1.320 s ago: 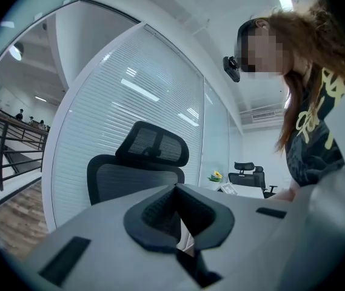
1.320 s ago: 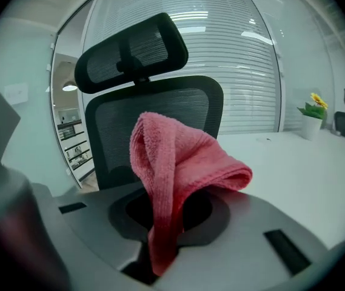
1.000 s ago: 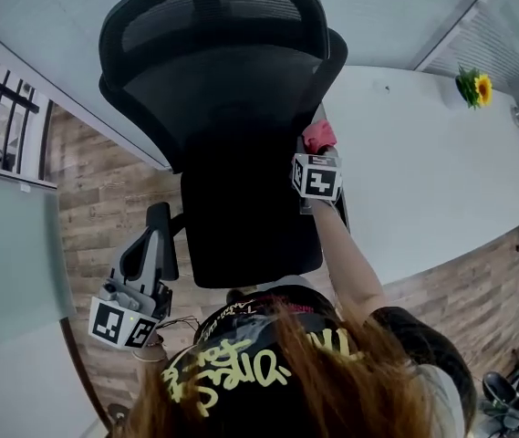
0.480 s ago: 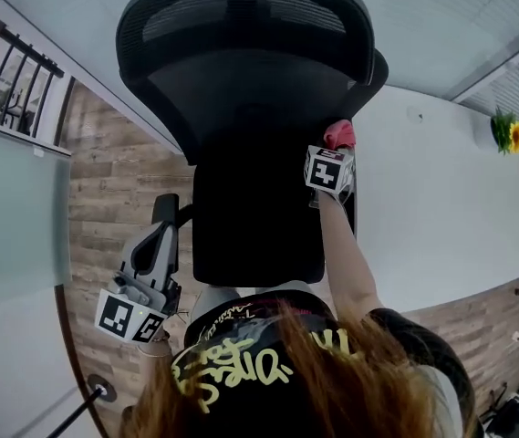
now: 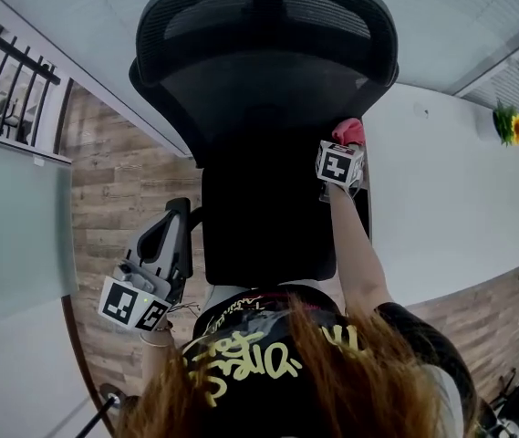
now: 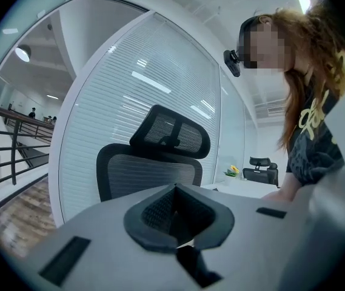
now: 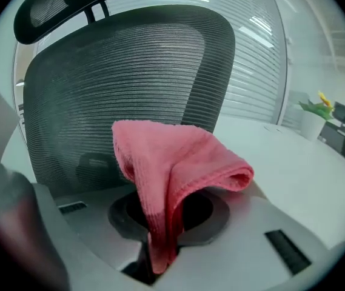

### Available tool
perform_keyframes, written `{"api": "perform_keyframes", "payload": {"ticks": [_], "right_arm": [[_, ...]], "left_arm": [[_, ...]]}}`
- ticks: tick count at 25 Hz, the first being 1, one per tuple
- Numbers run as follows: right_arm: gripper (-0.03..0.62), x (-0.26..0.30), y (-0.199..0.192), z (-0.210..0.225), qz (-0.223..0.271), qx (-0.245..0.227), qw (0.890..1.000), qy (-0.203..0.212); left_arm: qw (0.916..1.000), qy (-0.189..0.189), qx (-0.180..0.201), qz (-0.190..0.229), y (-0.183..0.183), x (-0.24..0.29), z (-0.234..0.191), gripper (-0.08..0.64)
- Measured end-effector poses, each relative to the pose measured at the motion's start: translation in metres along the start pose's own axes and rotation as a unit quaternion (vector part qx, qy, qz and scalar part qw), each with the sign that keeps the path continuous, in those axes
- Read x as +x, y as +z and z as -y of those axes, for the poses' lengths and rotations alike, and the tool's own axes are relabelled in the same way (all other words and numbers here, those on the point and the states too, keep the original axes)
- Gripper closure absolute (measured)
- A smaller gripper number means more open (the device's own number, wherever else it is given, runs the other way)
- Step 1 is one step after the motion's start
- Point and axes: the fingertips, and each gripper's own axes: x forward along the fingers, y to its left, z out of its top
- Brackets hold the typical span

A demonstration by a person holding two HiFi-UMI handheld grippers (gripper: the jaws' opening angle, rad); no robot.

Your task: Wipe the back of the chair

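The black mesh office chair [image 5: 264, 89] stands in front of me, headrest [image 5: 268, 12] at the top. My right gripper [image 5: 345, 142] is at the right edge of the chair back [image 7: 117, 77], shut on a pink cloth [image 5: 348, 130]. In the right gripper view the folded cloth [image 7: 172, 168] stands up from the right gripper [image 7: 163, 226], just short of the mesh. My left gripper [image 5: 166, 243] hangs low to the left of the seat, shut and empty. In its own view the left gripper [image 6: 177, 235] points up at the chair [image 6: 151, 171].
A white table [image 5: 441, 199] runs along the chair's right side, with a small yellow-flower plant [image 5: 510, 126] at its far end. Wood floor [image 5: 113, 181] lies to the left. White blinds [image 6: 142, 71] stand behind the chair. Another black chair [image 6: 262, 171] is beyond the table.
The head view has swung, so the chair sits further right in the picture. The right gripper with the cloth has crept slightly up the chair back's right edge. The left gripper stays low.
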Motion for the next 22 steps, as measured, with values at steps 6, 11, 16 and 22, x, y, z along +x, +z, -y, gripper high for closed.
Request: {"api": "perform_keyframes", "payload": {"ticks": [6,11,16,22], "right_arm": [[0.529,-0.003,0.001,-0.009,0.006,0.017,0.999,-0.031],[0.529,-0.001,0.001,-0.027,-0.001,0.012,0.999,-0.031],[0.53,-0.002,0.0,-0.051,-0.005,0.016,0.999,-0.032],[0.529,-0.004,0.004,-0.082,-0.004,0.017,1.0,-0.017]], "left_arm": [[0.9994,-0.033,0.002,0.001,0.011,0.003,-0.026,0.566],[0.9992,-0.04,-0.002,-0.007,0.011,0.0,-0.047,0.566],[0.9988,-0.047,-0.002,-0.013,0.009,-0.01,-0.063,0.566],[0.9985,-0.053,-0.002,-0.014,0.01,-0.017,-0.079,0.566]]}}
